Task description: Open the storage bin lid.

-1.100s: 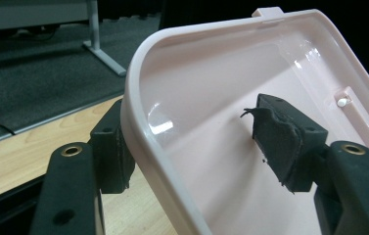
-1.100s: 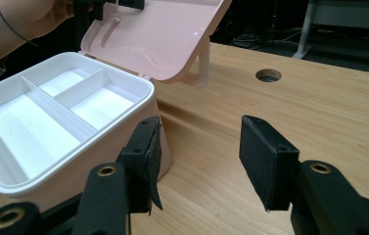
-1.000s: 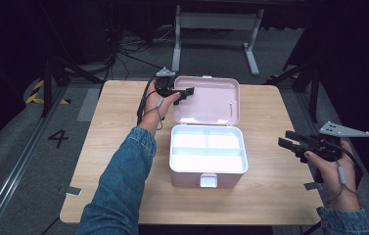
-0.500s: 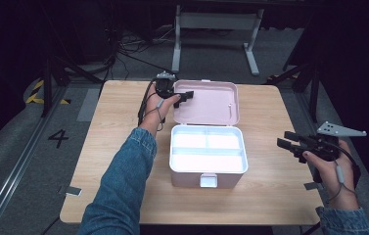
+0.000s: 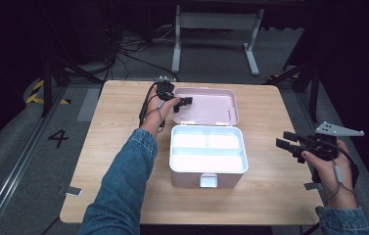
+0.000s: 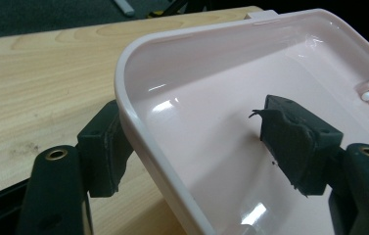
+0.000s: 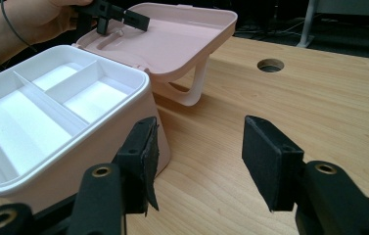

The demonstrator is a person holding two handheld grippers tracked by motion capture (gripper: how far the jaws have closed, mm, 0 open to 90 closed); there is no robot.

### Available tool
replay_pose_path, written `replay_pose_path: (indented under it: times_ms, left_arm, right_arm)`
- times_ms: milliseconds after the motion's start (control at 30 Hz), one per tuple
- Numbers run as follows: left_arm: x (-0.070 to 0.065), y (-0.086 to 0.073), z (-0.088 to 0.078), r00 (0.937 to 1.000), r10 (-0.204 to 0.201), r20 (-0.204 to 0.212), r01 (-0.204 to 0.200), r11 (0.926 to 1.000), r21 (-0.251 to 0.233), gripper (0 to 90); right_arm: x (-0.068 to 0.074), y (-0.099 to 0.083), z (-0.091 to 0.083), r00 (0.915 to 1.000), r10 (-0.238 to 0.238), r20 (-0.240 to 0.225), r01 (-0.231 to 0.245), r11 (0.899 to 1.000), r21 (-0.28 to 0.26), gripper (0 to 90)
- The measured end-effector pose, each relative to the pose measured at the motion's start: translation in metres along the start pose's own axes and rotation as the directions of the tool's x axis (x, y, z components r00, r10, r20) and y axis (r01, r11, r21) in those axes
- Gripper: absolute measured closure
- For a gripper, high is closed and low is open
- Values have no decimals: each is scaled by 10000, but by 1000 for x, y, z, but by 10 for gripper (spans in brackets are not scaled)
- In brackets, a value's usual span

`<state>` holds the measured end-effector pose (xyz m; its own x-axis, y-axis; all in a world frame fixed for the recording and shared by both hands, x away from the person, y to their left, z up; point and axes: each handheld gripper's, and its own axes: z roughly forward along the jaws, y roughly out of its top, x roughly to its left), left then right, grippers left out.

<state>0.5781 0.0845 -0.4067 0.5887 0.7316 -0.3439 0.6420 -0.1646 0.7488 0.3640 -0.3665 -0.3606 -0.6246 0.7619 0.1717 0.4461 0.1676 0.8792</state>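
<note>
Two claws released: left claw [image 6: 192, 147] astride pink lid's rim [image 6: 138, 132], right claw [image 7: 199, 161] empty.

Pink plastic box [image 5: 206, 174], open, stands near the middle of the table [image 5: 118, 112], latch tab facing the near edge. A white tray [image 5: 207, 149] with three compartments sits in it. Hinged lid [image 5: 211, 105] is thrown back toward the far edge, interior up, propped on its handle [image 7: 194, 90].
</note>
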Motion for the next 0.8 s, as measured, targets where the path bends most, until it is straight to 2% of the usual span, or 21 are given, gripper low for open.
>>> replay_pose_path:
  times_ms: [200, 233, 433, 533, 633, 700, 733, 767, 800]
  left_arm:
    - [0, -1, 1, 9996, -256, -156, 260, 9993, 268, 297]
    - [0, -2, 1, 9989, -425, -220, 432, 9986, 304, 297]
    - [1, -1, -4, 9967, -800, -168, 803, 9966, 187, 281]
    - [6, 0, -15, 9974, -483, -543, 489, 9988, 93, 306]
    - [7, 1, -27, 9973, -186, -707, 170, 9996, -228, 310]
    - [5, 3, -37, 9969, 182, -764, -215, 9989, -419, 311]
    - [2, 5, -44, 9957, 497, -777, -539, 9971, -536, 311]
    - [-1, 5, -48, 9952, 618, -760, -666, 9958, -630, 311]
    - [-6, 6, -55, 9924, 929, -806, -989, 9923, -744, 311]
  right_arm:
    - [-1, 0, 2, 10000, 18, 18, -18, 10000, 31, 482]
    - [-1, 0, 2, 10000, 2, 8, -2, 10000, 50, 481]
    - [-2, 1, 5, 10000, 13, -49, -13, 10000, 47, 477]
    - [-2, 2, 7, 10000, 20, -74, -20, 10000, 43, 474]
    - [-3, 4, 10, 9999, 8, -109, -8, 10000, 49, 473]
    - [-3, 6, 13, 9999, 4, -148, -3, 10000, 68, 472]
    - [-3, 7, 14, 9999, 1, -159, 0, 10000, 65, 472]
    - [-3, 8, 16, 9998, -27, -188, 28, 10000, 64, 471]
    - [-3, 9, 17, 9997, -57, -235, 59, 10000, 66, 471]
